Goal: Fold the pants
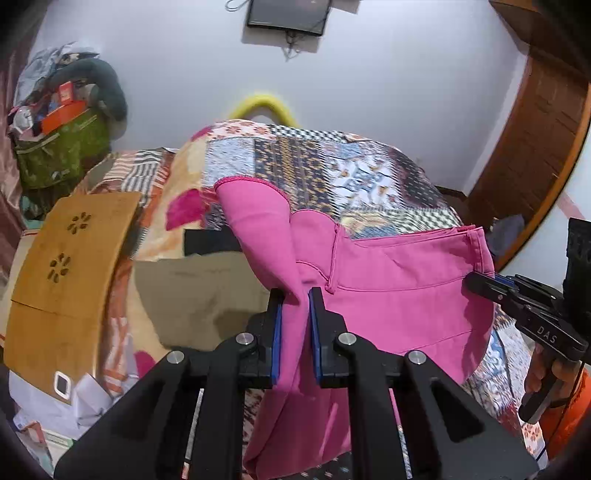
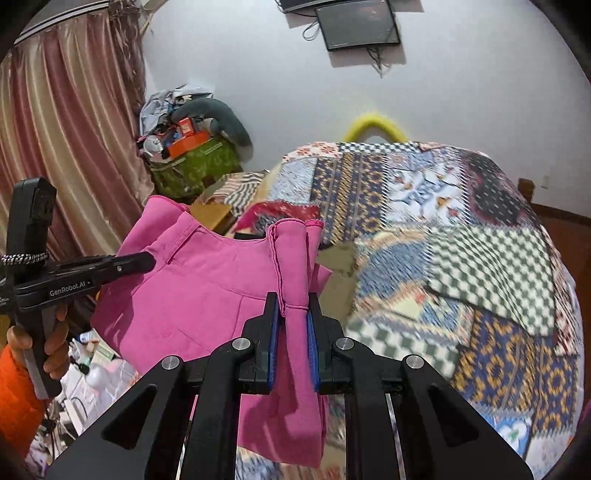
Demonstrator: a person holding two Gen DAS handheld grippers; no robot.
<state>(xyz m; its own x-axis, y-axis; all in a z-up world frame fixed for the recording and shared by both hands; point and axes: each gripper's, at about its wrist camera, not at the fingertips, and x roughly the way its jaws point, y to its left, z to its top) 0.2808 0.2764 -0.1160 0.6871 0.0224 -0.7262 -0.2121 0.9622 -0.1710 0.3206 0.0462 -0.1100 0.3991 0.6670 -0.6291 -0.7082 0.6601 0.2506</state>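
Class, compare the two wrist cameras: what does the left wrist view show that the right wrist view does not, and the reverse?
Only the left wrist view: a brown cardboard sheet with cut-out holes and a wooden door frame.

Only the right wrist view: a striped curtain and the other gripper's "GenRobot.AI" lettering.

Both: pink pants pinched by the left gripper and right gripper, the patchwork bedspread, and a wall screen.

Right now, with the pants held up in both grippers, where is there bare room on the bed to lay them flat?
The patchwork bedspread is bare from the pink pants to its far edge by the yellow cushion. The left side is crowded: wooden board, green bag, clutter. Left gripper and right gripper both grip cloth.
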